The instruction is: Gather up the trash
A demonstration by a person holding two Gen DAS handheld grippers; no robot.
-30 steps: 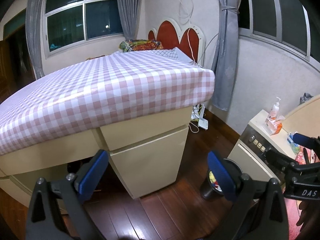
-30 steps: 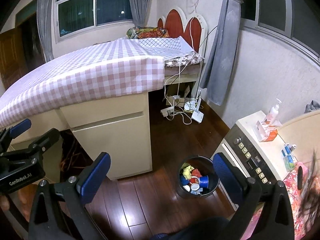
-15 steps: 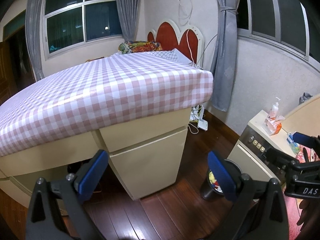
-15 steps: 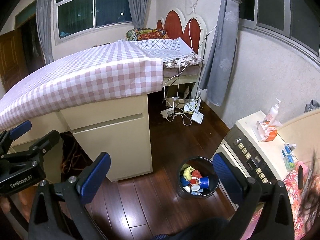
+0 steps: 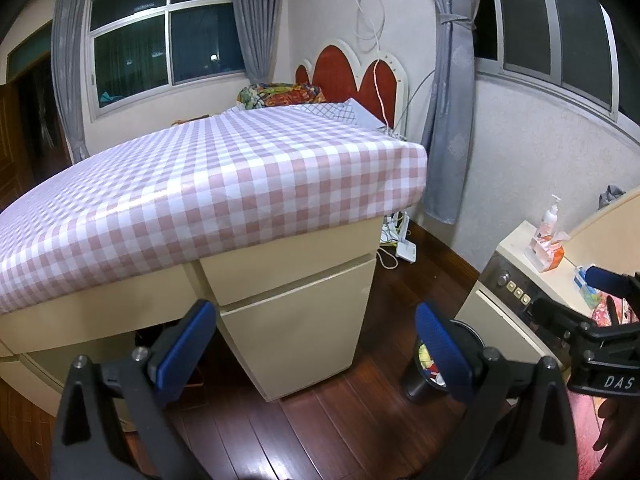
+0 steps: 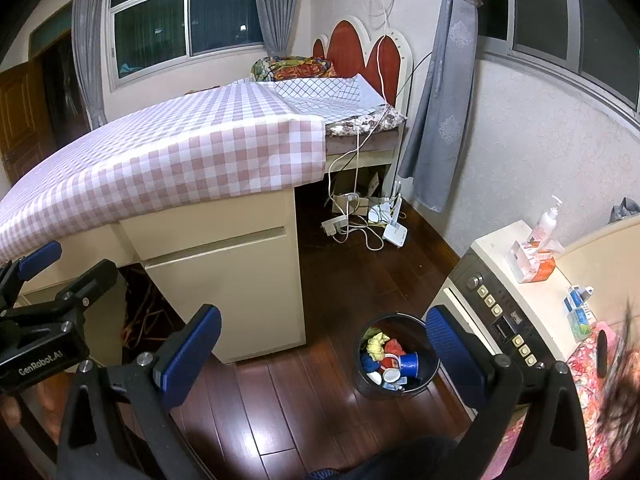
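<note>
1. My left gripper, black with blue pads, hangs above the dark wooden floor, its jaws spread wide with nothing between them.
2. My right gripper, of the same build, is likewise wide apart and empty.
3. The small black round trash bin stands on the floor between the cream cabinet under the pink-and-white checked tablecloth and the cream washing machine.
4. Inside the bin lie crumpled yellow, red and blue scraps and a blue paper cup.
5. From the left wrist camera the bin sits partly hidden behind my right-hand finger.
</note>
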